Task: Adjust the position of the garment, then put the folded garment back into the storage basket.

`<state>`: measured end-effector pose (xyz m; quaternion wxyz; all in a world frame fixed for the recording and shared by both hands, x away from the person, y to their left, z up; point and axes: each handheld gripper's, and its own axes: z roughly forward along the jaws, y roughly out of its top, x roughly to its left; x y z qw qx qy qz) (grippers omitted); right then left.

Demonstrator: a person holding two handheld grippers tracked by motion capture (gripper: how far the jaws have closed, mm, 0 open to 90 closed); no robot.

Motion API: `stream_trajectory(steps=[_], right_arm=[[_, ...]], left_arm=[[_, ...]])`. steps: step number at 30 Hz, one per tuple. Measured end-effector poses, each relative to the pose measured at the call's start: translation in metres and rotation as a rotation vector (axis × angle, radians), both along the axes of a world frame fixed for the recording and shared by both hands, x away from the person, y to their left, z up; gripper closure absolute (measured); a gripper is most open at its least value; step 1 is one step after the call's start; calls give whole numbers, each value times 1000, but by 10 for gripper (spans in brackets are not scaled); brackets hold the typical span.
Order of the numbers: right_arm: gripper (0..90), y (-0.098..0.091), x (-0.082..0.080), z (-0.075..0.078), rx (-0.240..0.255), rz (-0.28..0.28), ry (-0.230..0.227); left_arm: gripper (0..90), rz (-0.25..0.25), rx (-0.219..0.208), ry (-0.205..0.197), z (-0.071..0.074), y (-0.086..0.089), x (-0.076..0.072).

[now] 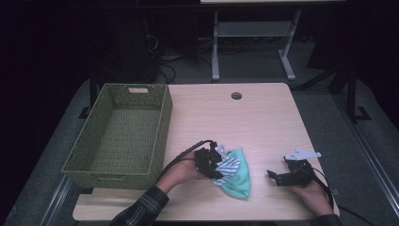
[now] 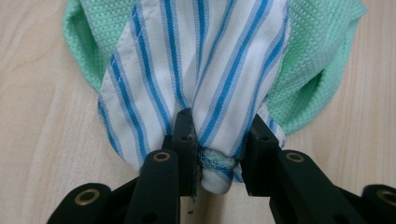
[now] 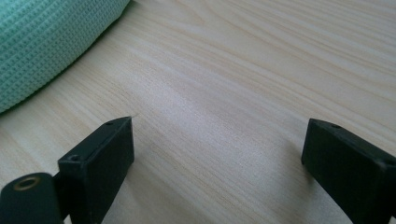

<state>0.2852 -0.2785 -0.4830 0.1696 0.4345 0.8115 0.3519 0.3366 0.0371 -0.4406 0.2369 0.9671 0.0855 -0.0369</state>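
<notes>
— Worktop [image 1: 263,117], pale wood: contents?
— Woven green basket [image 1: 120,134], far left. Striped cloth [image 2: 196,70] atop green cloth [image 2: 322,60], near centre.
— Grippers?
— Left gripper [image 2: 217,140]: clamped on striped cloth's fold. Right gripper [image 3: 217,154]: jaws apart, over bare wood, right of cloths.
</notes>
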Motion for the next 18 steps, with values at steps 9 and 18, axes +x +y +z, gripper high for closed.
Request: stream_trajectory(steps=[9, 18], right_arm=[[86, 0, 0, 0, 1, -2, 2], [86, 0, 0, 0, 1, -1, 1]], left_arm=[[701, 90, -64, 7, 17, 11, 4], [705, 148, -99, 5, 40, 26, 9]])
